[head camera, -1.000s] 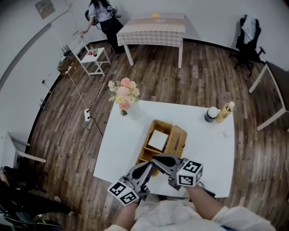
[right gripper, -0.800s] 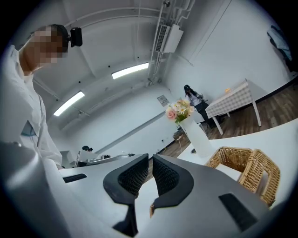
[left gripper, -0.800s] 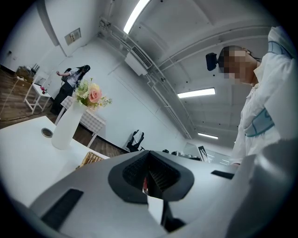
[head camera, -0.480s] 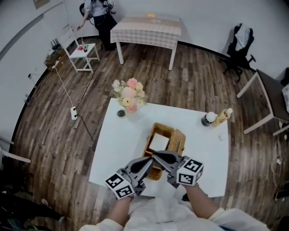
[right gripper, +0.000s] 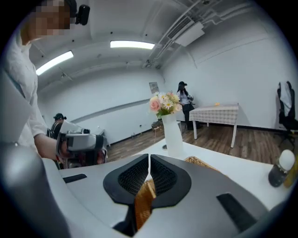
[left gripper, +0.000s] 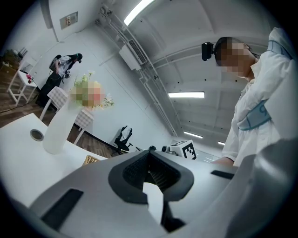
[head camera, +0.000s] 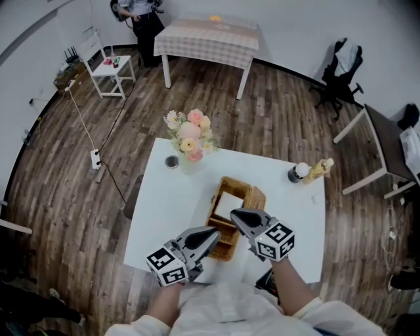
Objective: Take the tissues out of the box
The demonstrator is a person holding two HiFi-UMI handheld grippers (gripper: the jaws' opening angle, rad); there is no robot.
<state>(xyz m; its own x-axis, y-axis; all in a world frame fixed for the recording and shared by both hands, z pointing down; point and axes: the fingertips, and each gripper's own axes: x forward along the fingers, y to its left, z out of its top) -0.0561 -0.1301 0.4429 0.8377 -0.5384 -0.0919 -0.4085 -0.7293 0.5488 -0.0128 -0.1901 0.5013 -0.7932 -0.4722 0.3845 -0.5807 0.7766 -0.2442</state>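
A wicker tissue box (head camera: 248, 209) lies in the middle of the white table (head camera: 157, 203), with a white tissue (head camera: 228, 205) showing in its top opening. My left gripper (head camera: 211, 234) hovers at the box's near left corner, jaws shut and empty. My right gripper (head camera: 236, 214) hangs over the box's near end, shut with nothing held. In the right gripper view the right gripper (right gripper: 149, 156) points past the wicker box (right gripper: 201, 162). In the left gripper view the left gripper (left gripper: 149, 151) is closed, and a corner of the box (left gripper: 90, 160) shows.
A white vase of flowers (head camera: 189, 139) and a small round cup (head camera: 172, 161) stand at the table's far left. A yellow bottle (head camera: 316, 170) and a dark jar (head camera: 296, 172) stand at the far right. Another table (head camera: 207, 33) and a person (head camera: 134, 13) are across the room.
The two grippers, close together over the box's near end before, have drawn apart: the left one down and to the left, the right one slightly forward. The head view has shifted.
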